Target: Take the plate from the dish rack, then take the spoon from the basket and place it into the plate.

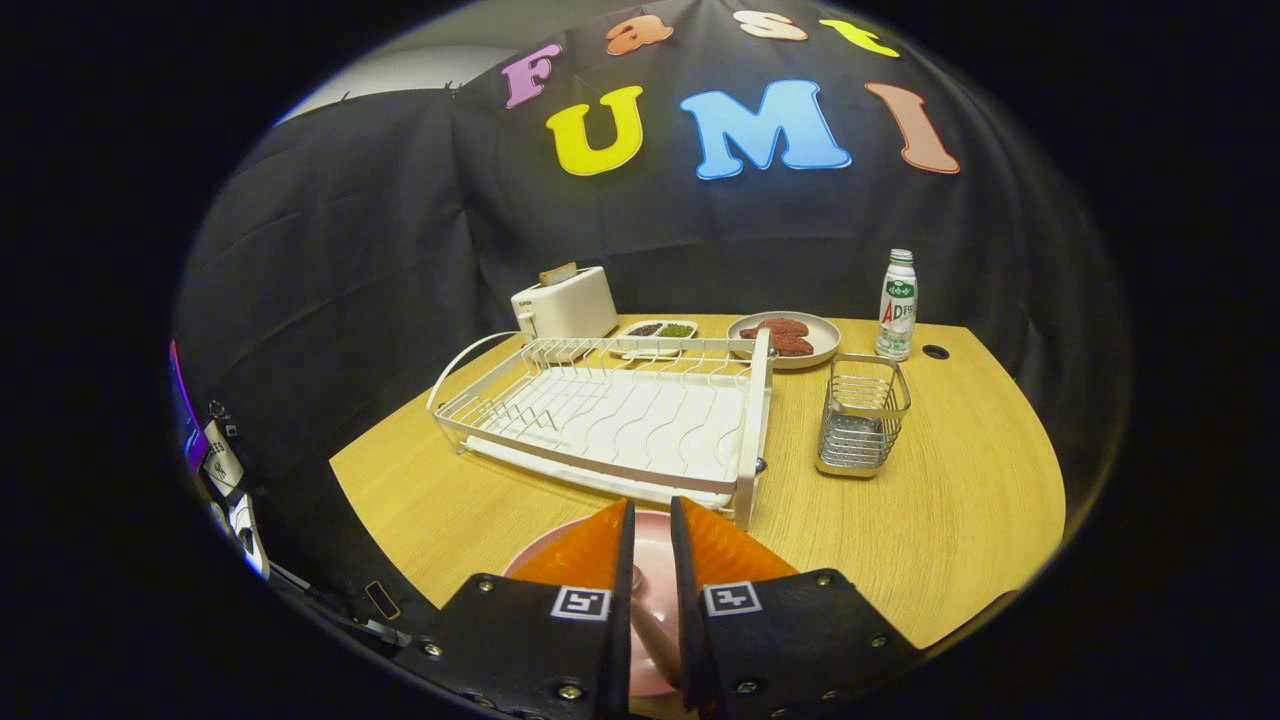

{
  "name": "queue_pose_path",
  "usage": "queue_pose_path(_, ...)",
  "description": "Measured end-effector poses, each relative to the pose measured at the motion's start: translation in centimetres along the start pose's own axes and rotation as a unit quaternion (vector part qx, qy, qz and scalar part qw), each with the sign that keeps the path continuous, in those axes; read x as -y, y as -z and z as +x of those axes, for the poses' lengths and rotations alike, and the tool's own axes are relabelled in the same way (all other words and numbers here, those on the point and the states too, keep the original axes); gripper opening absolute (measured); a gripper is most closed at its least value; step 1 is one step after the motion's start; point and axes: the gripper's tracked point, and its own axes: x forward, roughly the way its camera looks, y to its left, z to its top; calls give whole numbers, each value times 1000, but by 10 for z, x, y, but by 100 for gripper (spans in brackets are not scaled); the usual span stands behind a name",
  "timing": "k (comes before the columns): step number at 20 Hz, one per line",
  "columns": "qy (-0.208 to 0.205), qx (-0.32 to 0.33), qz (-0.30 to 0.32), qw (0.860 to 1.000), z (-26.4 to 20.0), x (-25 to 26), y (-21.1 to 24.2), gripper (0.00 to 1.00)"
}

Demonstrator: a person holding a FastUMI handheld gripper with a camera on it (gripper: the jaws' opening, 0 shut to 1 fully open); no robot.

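Between the nearly closed fingers of the gripper (pixel 651 525), a pink spoon (pixel 650 620) is seen over the pink plate (pixel 655 545) at the bench's (pixel 950 520) near edge. Whether it is clamped cannot be told. Beyond stand the dish rack (pixel 610 415) and basket (pixel 862 415).

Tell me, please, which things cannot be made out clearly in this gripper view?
- Pink plate: mostly covered by the tool's fingers.
- Pink spoon-like piece between the narrowly parted fingers: whether both press on it is unclear.
- Basket: its wires obscure the inside.
- Divided tray beyond the dish rack: contents too small to identify.
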Motion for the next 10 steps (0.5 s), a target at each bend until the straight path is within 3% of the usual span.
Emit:
queue_pose_path(5, 18, 30, 2, 999, -6, 11, -31, 21)
queue_pose_path(10, 77, 116, -10, 990, -28, 40, -102, 21)
